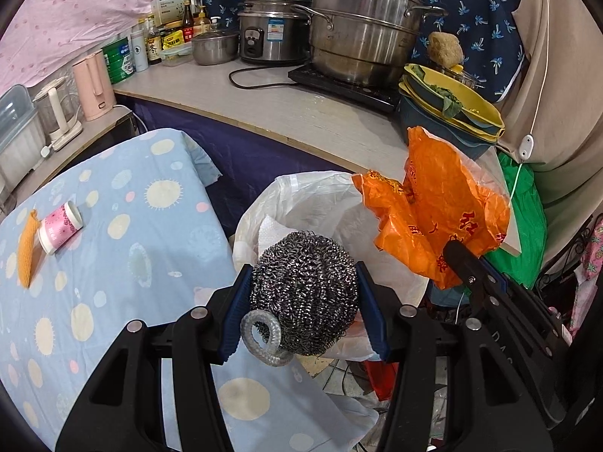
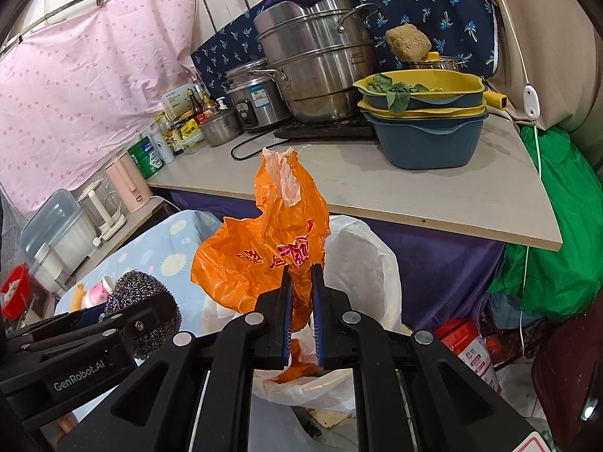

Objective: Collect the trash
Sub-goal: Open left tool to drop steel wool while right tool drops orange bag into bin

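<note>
The steel scourer (image 1: 304,293) sat between the left gripper's (image 1: 304,303) pads, above the near rim of the bin bag (image 1: 301,196). To its right the right gripper (image 2: 301,293) pinched the plastic bag (image 2: 264,248) over the same opening. Behind stood the desk (image 1: 320,113); left lay a cup (image 1: 60,228).

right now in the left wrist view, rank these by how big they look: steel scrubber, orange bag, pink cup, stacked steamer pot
1. Steamer pot
2. Orange bag, about level with the pot; unsure
3. Steel scrubber, though it sits nearest the camera, which inflates it
4. Pink cup
</note>
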`<action>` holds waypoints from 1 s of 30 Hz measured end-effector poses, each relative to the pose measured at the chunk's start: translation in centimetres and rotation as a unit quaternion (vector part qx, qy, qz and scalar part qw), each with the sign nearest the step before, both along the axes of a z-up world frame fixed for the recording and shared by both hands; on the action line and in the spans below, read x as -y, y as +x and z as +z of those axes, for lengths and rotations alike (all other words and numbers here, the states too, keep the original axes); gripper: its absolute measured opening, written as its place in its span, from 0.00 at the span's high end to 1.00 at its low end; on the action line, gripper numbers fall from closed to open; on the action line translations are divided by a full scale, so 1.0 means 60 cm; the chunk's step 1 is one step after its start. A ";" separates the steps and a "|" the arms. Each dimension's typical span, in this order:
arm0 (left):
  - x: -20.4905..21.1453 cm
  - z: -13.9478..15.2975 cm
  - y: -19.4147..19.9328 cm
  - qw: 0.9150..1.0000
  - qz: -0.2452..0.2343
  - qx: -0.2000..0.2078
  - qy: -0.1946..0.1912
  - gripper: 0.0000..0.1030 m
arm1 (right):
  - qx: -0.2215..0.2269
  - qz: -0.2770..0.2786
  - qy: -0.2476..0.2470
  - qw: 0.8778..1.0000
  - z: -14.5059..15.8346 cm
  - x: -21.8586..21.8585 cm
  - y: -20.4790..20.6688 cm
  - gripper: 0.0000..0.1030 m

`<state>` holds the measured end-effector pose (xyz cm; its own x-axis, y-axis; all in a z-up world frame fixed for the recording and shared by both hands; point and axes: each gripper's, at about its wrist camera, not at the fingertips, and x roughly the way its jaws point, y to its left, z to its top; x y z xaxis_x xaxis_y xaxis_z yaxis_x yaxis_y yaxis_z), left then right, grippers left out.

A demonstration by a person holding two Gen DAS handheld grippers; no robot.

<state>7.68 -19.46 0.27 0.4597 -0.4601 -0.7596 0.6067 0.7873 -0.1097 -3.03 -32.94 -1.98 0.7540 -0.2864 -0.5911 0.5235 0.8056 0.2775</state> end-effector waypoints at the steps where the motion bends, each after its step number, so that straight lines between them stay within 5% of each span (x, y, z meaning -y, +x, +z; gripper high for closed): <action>1: 0.004 -0.002 0.001 1.000 -0.001 -0.001 0.001 0.51 | -0.002 0.000 0.001 1.000 -0.003 0.001 0.001 0.91; 10: 0.036 -0.024 0.017 1.000 -0.006 -0.011 0.012 0.46 | -0.013 -0.011 0.002 1.000 -0.018 0.017 0.012 0.84; 16: 0.041 -0.021 0.023 1.000 0.007 0.000 0.013 0.30 | -0.007 -0.021 -0.001 1.000 -0.014 0.026 0.010 0.72; 30: 0.029 -0.023 0.029 1.000 0.021 -0.010 0.012 0.29 | -0.005 -0.020 -0.002 1.000 -0.008 0.021 0.009 0.71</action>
<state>9.43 -21.21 -1.11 0.4631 -0.4228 -0.7790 0.5716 0.8141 -0.1020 -2.50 -34.18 -2.47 0.7368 -0.3183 -0.5965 0.5572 0.7856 0.2690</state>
